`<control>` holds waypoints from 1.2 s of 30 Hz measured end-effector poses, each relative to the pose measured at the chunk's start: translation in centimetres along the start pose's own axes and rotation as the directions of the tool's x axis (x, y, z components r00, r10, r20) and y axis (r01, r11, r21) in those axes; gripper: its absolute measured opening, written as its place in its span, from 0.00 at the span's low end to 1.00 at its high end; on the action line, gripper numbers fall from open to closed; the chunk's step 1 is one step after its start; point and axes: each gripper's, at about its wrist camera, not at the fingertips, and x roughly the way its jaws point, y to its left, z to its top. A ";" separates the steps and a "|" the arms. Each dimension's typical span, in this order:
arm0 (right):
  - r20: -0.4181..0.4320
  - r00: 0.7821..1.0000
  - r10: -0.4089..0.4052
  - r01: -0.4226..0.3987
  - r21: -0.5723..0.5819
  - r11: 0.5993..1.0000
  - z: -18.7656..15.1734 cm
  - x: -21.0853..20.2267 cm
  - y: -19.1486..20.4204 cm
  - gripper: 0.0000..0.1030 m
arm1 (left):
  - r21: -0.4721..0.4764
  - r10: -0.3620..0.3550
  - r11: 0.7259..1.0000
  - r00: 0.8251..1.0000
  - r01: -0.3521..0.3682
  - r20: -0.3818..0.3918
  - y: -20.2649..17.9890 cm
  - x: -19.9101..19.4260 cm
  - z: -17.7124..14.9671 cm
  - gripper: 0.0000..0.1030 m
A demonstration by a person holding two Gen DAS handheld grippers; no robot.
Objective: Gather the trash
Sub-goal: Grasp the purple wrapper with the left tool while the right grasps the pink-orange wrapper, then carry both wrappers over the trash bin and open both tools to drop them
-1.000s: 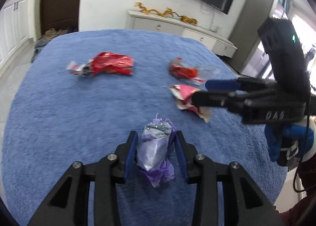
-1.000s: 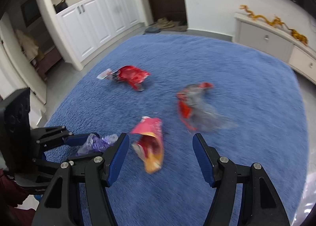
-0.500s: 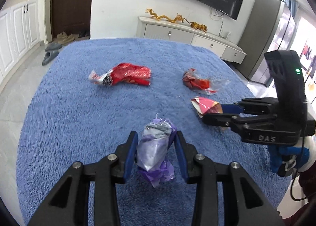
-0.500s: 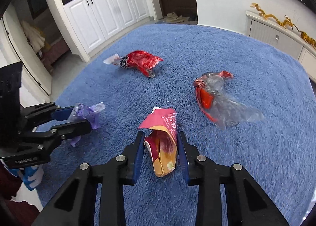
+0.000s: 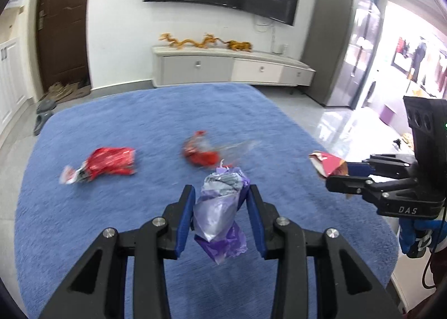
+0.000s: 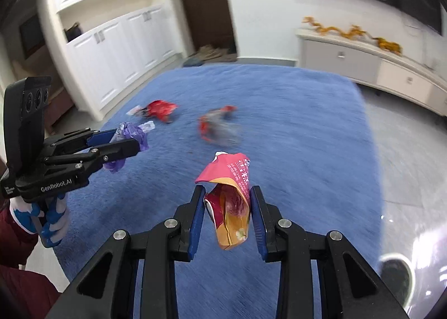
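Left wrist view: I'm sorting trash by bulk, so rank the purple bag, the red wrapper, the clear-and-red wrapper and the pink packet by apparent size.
1. purple bag, though nearness inflates it.
2. red wrapper.
3. clear-and-red wrapper, blurred, close to the red one.
4. pink packet, partly hidden in the right gripper.

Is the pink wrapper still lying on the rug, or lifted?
Lifted. The right gripper is shut on the pink wrapper, which hangs above the blue rug.

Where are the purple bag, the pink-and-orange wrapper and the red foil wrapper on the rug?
purple bag (image 5: 220, 207): left wrist view, its pale crumpled middle between the left gripper's pads.
pink-and-orange wrapper (image 6: 230, 196): right wrist view, its creased middle, clamped by the right gripper.
red foil wrapper (image 5: 110, 164): left wrist view, its red body, lying on the rug.
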 end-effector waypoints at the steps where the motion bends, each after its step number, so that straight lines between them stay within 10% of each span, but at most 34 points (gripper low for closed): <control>1: 0.008 1.000 -0.016 0.016 0.015 1.000 -0.4 -0.8 -0.7 0.31 | 0.006 -0.015 1.000 1.000 0.015 0.001 -0.5 0.3 0.1 0.35; 21: 0.111 0.973 -0.200 0.154 0.327 0.932 -7.5 -10.0 -10.3 0.31 | 0.166 -0.199 0.964 0.978 0.206 -0.056 -10.9 4.5 3.4 0.35; 36: 0.036 0.908 -0.417 0.316 0.596 0.738 -15.3 -14.7 -25.3 0.31 | 0.257 -0.330 0.876 0.896 0.408 -0.297 -28.5 15.2 7.4 0.35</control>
